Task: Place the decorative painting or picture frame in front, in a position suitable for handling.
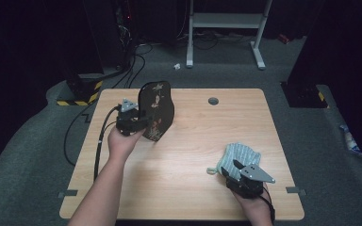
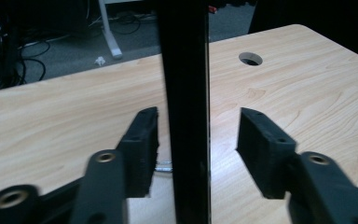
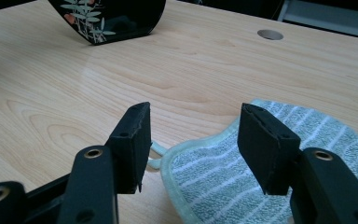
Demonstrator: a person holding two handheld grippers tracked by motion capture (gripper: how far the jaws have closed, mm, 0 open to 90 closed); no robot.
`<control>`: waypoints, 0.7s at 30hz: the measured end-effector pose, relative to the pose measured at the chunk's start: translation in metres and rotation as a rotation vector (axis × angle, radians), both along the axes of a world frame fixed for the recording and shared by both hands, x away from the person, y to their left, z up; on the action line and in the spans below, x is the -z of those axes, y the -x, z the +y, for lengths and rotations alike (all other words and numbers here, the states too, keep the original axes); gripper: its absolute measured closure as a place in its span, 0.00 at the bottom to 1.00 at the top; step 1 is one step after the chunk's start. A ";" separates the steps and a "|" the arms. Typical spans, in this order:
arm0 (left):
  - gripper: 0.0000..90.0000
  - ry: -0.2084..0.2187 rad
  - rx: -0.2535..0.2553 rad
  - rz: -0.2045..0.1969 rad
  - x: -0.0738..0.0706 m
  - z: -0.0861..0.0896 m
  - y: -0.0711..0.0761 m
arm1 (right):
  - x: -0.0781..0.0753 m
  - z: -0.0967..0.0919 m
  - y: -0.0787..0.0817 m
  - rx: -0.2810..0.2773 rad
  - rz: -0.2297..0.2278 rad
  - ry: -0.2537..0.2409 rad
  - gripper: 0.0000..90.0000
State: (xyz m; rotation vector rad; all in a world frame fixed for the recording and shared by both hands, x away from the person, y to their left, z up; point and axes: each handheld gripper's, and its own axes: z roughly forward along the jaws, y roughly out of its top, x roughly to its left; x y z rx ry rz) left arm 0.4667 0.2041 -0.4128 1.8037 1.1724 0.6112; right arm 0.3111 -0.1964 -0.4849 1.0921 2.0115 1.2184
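Left gripper: jaws part-open around upright black tray, right pad clear of it
Right gripper: jaws half-open, empty, over striped cloth
Writing: none readable; tray shows floral painting

Lab or test room — dark, grey carpet. Lone wooden table with cable hole near far edge. Beyond it: loose cables, hazard-taped stand base, white frame legs — no domestic furnishings.
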 end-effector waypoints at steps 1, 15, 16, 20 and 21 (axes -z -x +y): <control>0.58 -0.008 0.001 0.004 0.000 -0.001 -0.002 | 0.000 -0.001 0.000 0.004 0.001 0.000 0.49; 0.75 0.025 0.016 -0.007 0.009 -0.004 -0.012 | 0.006 -0.004 -0.006 0.020 0.035 0.003 0.48; 0.77 0.031 0.019 -0.004 0.010 -0.004 -0.012 | 0.006 -0.004 -0.006 0.020 0.035 0.001 0.48; 0.80 0.029 0.020 -0.006 0.011 -0.003 -0.013 | 0.007 -0.004 -0.006 0.018 0.038 0.001 0.48; 0.80 0.013 0.015 -0.011 0.011 -0.005 -0.012 | 0.007 -0.004 -0.006 0.017 0.039 0.001 0.48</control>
